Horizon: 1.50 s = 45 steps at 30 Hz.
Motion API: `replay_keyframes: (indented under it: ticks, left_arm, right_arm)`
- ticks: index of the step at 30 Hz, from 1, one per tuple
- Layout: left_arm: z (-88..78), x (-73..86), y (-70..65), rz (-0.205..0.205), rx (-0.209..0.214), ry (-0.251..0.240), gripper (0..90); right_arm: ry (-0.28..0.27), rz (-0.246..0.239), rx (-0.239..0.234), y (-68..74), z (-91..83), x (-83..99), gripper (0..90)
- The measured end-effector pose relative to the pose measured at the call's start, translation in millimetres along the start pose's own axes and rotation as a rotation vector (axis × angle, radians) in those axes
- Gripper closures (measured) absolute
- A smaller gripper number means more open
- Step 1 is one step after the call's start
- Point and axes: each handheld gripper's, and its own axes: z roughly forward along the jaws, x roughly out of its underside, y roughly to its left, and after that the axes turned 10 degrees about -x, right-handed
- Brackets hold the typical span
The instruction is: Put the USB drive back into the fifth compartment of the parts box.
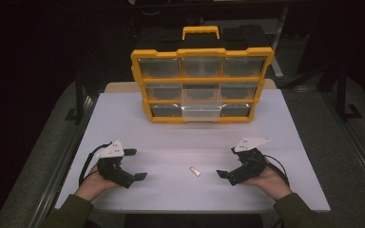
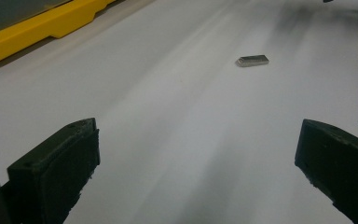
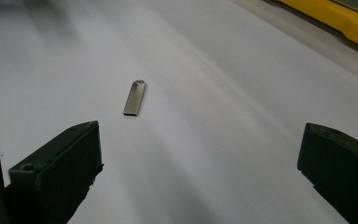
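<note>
One metal stick [image 1: 195, 171]; one yellow organizer [image 1: 201, 85], nine drawers; two hand-held grippers: left hand-held gripper [image 1: 136, 164], right hand-held gripper [image 1: 227, 163]; one bench [image 1: 123, 123].

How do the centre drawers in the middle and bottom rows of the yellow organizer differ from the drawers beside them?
The two centre drawers are pulled forward out of the yellow organizer, while the side drawers sit flush in the frame. The pulled-out pair look pale and bright, catching the light; the side drawers look darker, set back in the frame. All are clear plastic; what they hold cannot be made out.

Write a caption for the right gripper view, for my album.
Open right gripper above a white table, a small flat metal piece lying ahead of its left finger, the yellow organizer's base at top right.
</note>
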Motion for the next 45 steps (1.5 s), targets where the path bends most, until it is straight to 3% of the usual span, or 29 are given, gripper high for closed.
replay_keyframes:
  ticks: [11,15,26,45]
  left_arm:
    - [-0.3,-0.3,-0.5,0.005,0.005,-0.001,0.0]
    - [0.5,0.1,0.5,-0.014,0.013,0.005,0.0]
    - [2.5,0.4,1.4,-0.018,0.024,0.018,0.0]
    - [2.0,0.4,0.6,-0.009,0.016,0.012,0.0]
  right_arm:
    - [0.009,-0.017,-0.024,0.8,6.0,-6.6,0.0]
    - [0.007,-0.017,-0.029,0.4,7.2,-9.5,0.0]
    - [0.017,-0.031,-0.04,0.9,13.2,-19.0,0.0]
    - [0.009,-0.044,-0.064,1.2,22.5,-37.5,0.0]
